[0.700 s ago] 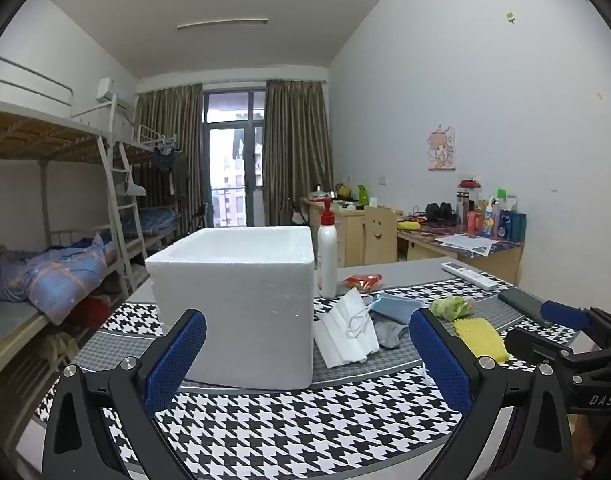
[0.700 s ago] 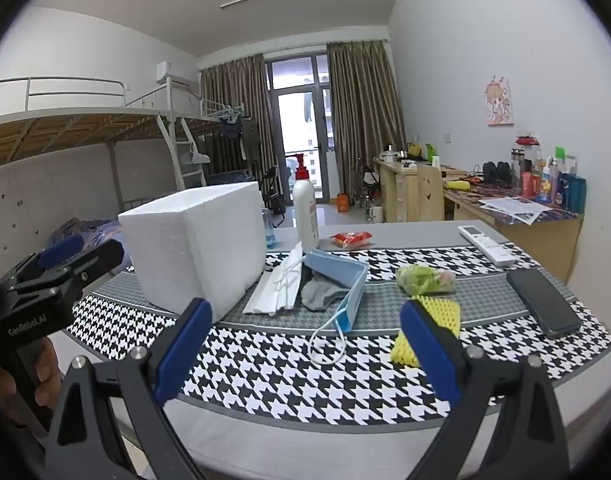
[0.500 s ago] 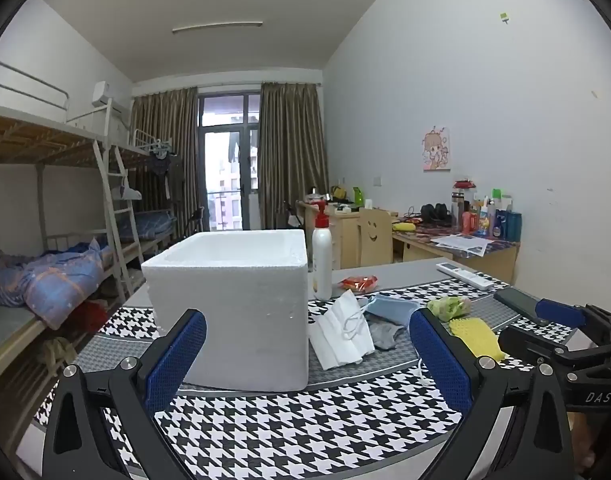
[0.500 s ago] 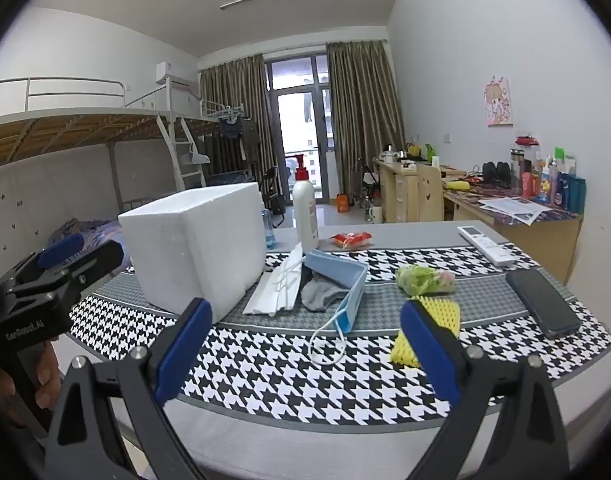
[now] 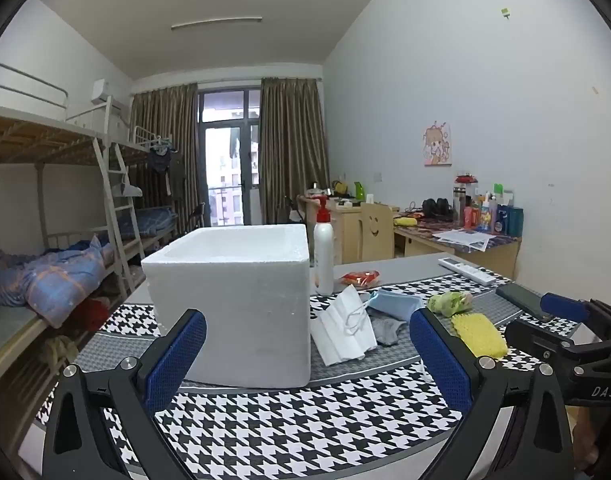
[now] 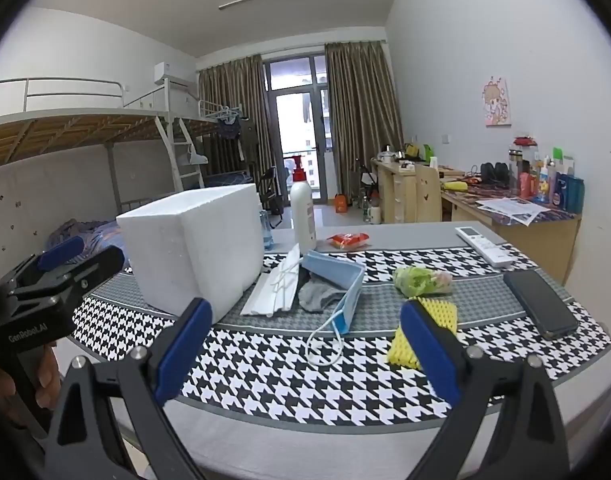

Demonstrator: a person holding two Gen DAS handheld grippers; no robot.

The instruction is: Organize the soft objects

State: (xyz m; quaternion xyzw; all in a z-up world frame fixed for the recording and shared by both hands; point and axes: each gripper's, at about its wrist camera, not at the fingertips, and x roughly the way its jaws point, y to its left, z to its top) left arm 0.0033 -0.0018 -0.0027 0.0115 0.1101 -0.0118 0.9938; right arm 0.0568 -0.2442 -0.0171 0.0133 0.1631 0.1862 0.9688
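Left wrist view: left gripper and right gripper are held with jaws wide, nothing between them. White folded face mask, blue mask and yellow foam net are seen right of white foam box.

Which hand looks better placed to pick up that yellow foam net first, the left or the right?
Probably the right. The yellow foam net lies just past the right gripper, whose jaws are open and empty. The left gripper faces the white foam box, with the net off to its side.
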